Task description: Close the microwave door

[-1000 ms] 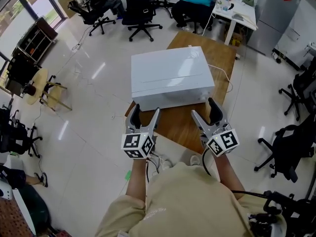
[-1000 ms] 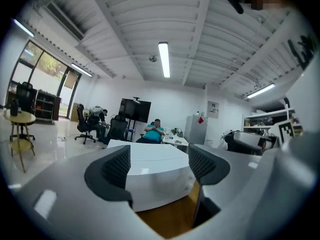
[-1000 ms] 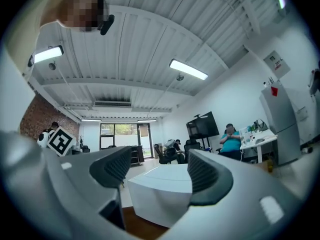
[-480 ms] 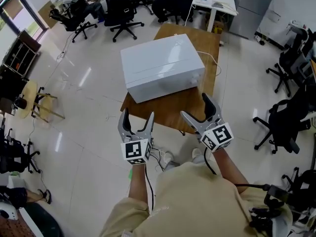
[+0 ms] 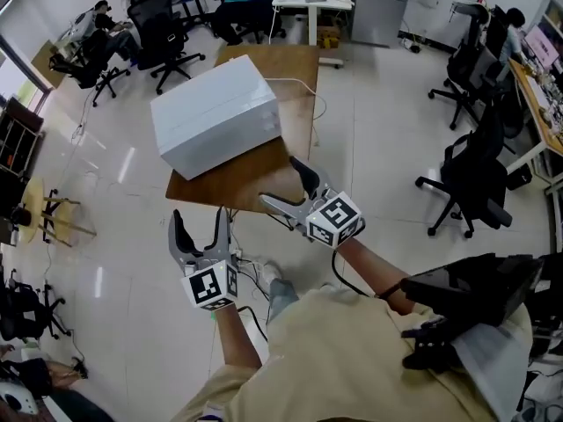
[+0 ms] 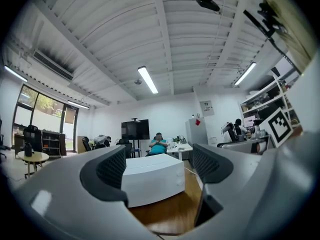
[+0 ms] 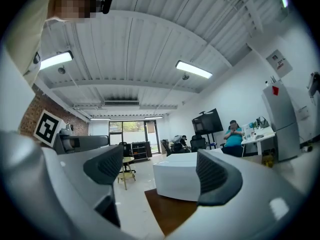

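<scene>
Your microwave [image 5: 215, 112] sits on the wooden table [image 5: 259, 176], up and to the left of both grippers and well apart from them. From this distance it reads as a plain closed white box. I see no door standing ajar, though the front face is too small to show whether it is latched. So I judge the closing itself to be done, or very nearly, and you to be clear of the appliance.

Your left gripper [image 5: 201, 227] stands moderately open and your right gripper [image 5: 286, 187] stands wide. Both have just been opening, and nothing lies between the jaws of either. Each gripper view shows only the distant microwave framed in the gap.

If the door does need a final push, you have to bring one gripper back to the front face and press flat against it.

Compared with a second ago, the microwave was then straight ahead, just beyond both grippers. Now it lies farther off and to the left, and the right gripper points toward the table's near edge.
</scene>
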`<state>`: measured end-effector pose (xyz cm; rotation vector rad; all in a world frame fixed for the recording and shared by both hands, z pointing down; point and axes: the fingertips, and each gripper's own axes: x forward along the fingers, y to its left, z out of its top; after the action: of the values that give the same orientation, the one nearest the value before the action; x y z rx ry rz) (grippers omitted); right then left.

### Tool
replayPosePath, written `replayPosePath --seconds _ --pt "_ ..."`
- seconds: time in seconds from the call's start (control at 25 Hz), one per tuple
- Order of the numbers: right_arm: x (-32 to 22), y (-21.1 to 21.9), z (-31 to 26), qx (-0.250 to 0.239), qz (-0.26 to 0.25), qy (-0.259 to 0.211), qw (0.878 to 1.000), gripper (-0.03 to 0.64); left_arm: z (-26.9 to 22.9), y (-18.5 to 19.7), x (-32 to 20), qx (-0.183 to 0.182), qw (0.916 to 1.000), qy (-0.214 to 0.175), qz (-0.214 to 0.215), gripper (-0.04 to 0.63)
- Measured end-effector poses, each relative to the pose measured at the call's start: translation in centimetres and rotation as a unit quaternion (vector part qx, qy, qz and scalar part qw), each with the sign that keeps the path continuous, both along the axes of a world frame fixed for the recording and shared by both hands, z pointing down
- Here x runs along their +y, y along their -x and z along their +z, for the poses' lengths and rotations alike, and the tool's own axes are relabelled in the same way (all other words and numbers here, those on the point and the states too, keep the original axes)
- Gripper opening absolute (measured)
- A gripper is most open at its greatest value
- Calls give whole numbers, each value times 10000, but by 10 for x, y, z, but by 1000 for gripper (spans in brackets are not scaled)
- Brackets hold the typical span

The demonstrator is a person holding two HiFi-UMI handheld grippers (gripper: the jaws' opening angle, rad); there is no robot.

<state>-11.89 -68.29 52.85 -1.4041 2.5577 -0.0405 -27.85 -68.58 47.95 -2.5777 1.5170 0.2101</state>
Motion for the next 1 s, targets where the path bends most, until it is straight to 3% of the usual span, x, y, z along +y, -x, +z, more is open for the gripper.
replayPosePath --seconds 0.4,0.52,0.72,1.0 --pt "122 -51 -8 -156 -272 -77 9995 448 -16 -45 146 -6 9997 -149 -212 397" --pt "148 -39 7 -82 -183 -201 9996 448 6 -32 173 -43 9995 -262 -142 397" --pt "171 20 14 101 -103 -375 9992 448 25 24 188 9 9993 -359 -111 397" --pt "183 26 18 350 -3 -556 9978 442 24 25 191 -142 9978 -595 -239 397"
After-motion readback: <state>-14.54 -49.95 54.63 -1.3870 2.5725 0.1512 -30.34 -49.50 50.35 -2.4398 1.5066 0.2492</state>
